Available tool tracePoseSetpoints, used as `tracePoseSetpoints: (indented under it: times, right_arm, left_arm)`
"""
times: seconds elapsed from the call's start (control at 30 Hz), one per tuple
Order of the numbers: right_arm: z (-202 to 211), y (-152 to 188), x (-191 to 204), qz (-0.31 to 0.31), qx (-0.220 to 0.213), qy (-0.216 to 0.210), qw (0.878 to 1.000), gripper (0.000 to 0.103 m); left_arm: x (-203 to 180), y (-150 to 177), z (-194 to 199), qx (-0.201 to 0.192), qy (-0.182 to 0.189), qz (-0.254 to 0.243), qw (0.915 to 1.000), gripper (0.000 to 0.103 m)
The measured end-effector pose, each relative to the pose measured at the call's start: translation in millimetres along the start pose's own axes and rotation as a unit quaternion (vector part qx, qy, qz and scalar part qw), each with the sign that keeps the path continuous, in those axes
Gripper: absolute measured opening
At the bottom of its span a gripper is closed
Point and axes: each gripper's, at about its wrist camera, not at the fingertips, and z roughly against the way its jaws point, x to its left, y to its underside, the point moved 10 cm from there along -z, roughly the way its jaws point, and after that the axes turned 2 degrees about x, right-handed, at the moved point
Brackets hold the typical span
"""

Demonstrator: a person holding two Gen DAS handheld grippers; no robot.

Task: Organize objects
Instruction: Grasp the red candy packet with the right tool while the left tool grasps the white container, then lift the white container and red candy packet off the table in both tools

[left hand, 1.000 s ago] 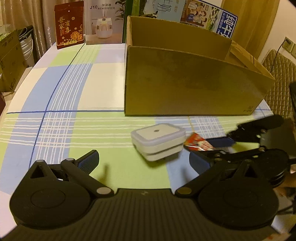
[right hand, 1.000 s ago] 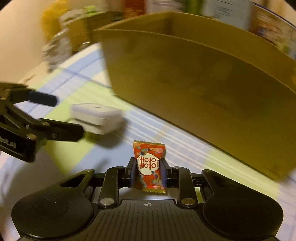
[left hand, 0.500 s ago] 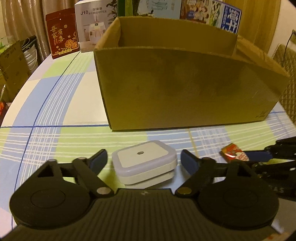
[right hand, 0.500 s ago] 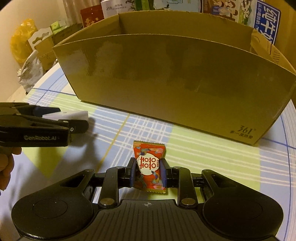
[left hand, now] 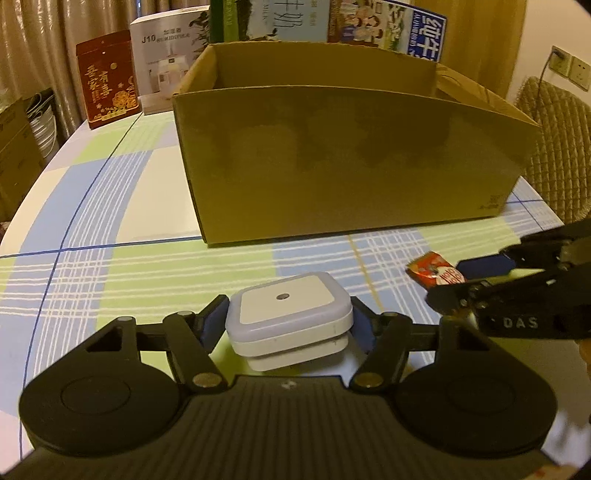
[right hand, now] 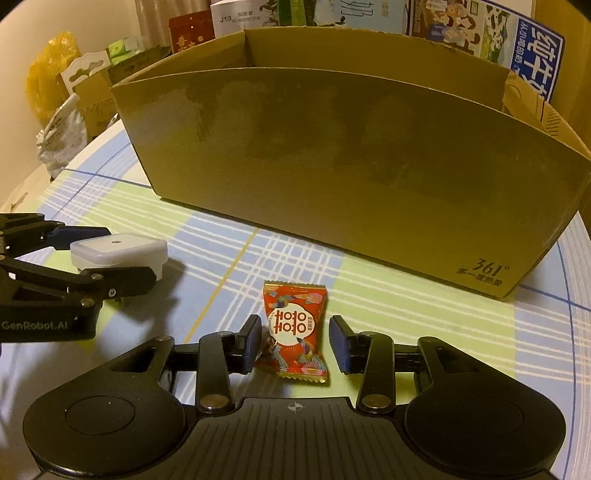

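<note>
A white square night light sits between the pads of my left gripper, which is shut on it just above the checked tablecloth; it also shows in the right wrist view. A red candy packet lies between the fingers of my right gripper, which stands open with gaps on both sides. The packet also shows in the left wrist view. A large open cardboard box stands just behind both.
A red carton, a white humidifier box and milk cartons stand behind the cardboard box. A padded chair is at the right. Bags and boxes sit off the table's left edge.
My left gripper moved up to the night light and closed on it. My right gripper opened and let go of the candy packet, which now rests between its fingers.
</note>
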Motion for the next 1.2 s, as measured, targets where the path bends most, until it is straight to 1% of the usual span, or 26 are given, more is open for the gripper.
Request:
tracePoseSetpoints:
  times: [0.1,0.13,0.17,0.23,0.37,0.57,0.7,0.77,0.8,0.83,0.87,1.2]
  right_arm:
    - [-0.3,-0.8,0.0,0.0,0.003,0.009,1.0,0.035]
    - [-0.3,-1.0,0.2,0.002,0.004,0.012,1.0,0.03]
    - [0.0,-1.3,0.6,0.005,0.005,0.014,1.0,0.027]
    - [0.1,-1.5,0.8,0.004,0.006,0.015,1.0,0.025]
    - [-0.1,-0.9,0.1,0.001,0.005,0.016,1.0,0.024]
    - [-0.8,-0.4,0.2,-0.001,0.006,0.016,1.0,0.024]
    - [-0.9,-0.1,0.3,-0.002,0.006,0.015,1.0,0.024]
    - [-1.1,-0.4,0.1,-0.004,0.006,0.015,1.0,0.024]
    - [-1.1,-0.6,-0.2,-0.005,0.006,0.015,1.0,0.024]
    - [-1.1,-0.6,-0.4,-0.006,0.006,0.015,1.0,0.024]
    - [-0.7,-0.6,-0.5,-0.006,0.006,0.016,1.0,0.024]
    - [17.8,-2.3,3.1,-0.017,-0.012,0.011,1.0,0.023]
  left_arm:
    - [-3.2,0.5,0.9,0.0,0.002,-0.001,1.0,0.064]
    - [-3.5,0.3,0.9,-0.001,0.005,0.002,1.0,0.064]
    - [-3.5,0.0,0.4,-0.001,0.005,0.004,1.0,0.065]
    - [-2.7,0.1,-0.3,-0.001,0.002,0.006,1.0,0.065]
    - [-3.6,-0.3,-1.1,-0.004,0.0,0.008,1.0,0.065]
    - [-3.9,-1.4,-3.5,-0.007,-0.015,0.007,0.9998,0.074]
    - [-3.8,-0.2,-5.2,-0.004,-0.015,0.011,0.9998,0.074]
    - [-3.7,0.2,-6.4,-0.001,-0.016,0.013,0.9998,0.073]
    - [-4.0,0.6,-7.0,0.001,-0.015,0.015,0.9998,0.07]
    - [-4.8,1.5,-7.5,0.005,-0.013,0.015,0.9998,0.062]
    - [-4.8,2.4,-8.2,0.009,-0.016,0.015,0.9997,0.061]
    - [-6.5,7.2,5.3,0.012,-0.016,0.019,0.9996,0.06]
